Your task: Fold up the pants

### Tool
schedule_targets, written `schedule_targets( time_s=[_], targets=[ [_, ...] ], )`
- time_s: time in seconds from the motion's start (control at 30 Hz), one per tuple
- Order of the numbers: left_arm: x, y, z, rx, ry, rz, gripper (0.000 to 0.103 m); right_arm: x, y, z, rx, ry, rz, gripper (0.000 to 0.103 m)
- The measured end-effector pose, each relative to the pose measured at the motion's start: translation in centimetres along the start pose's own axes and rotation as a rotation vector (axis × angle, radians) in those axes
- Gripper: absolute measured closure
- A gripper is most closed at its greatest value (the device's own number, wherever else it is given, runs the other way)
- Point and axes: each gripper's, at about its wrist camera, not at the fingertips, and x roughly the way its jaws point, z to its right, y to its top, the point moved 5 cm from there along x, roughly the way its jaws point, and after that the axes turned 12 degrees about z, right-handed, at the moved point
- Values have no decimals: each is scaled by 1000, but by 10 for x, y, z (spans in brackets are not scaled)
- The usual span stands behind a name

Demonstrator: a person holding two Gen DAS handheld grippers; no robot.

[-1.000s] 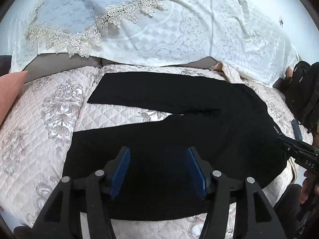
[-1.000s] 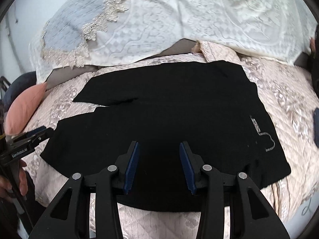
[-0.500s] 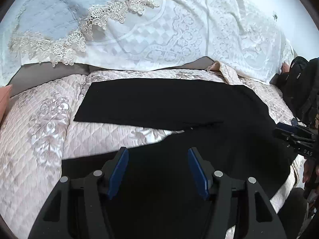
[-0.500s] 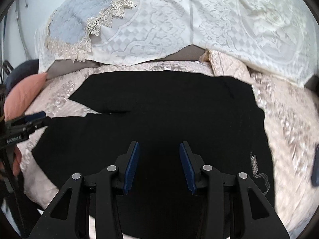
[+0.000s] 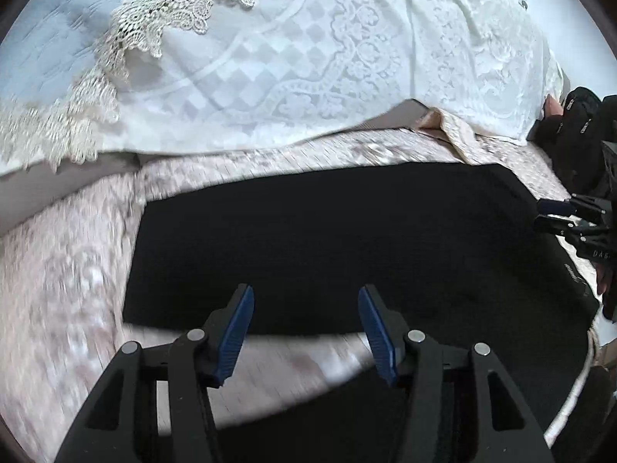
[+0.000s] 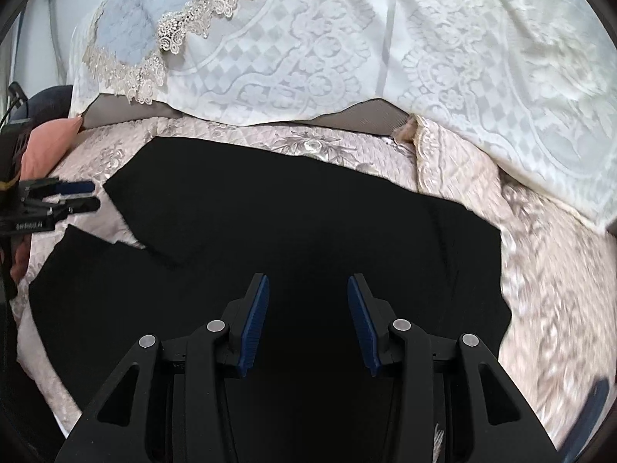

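Your left gripper [image 5: 304, 328] and right gripper [image 6: 308, 318] both hover with jaws apart over the black pants [image 6: 308, 223] spread on the bed [image 6: 547, 270].

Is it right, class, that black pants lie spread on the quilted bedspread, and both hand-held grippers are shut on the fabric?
Not quite. The black pants do lie on the quilted bedspread, but both wrist views show the left hand-held gripper and right hand-held gripper open, jaws apart, gripping nothing.

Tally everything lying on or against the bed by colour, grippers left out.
Black: 1, the pants
Pink: 2, the quilted bedspread and the cushion
White: 1, the lace cover
Grey-blue: 1, the lace-edged pillow
Total: 5
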Motion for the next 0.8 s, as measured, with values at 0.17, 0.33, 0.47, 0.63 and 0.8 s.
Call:
schedule_targets(
  time_s=[0.17, 0.33, 0.47, 0.63, 0.8],
  targets=[
    [45, 20, -20, 57, -6, -34, 44, 46, 13, 24, -61, 28, -49, 53],
    [85, 39, -35, 86, -46, -64, 44, 85, 26, 46, -96, 37, -90, 53],
    [114, 49, -38, 151, -69, -89, 44, 106, 37, 56, -140, 61, -112, 53],
    [142, 52, -41, 210, -91, -133, 44, 128, 43, 65, -158, 102, -135, 53],
    [162, 55, -44, 242, -123, -161, 43, 146, 41, 67, -172, 155, -174, 52]
  ],
)
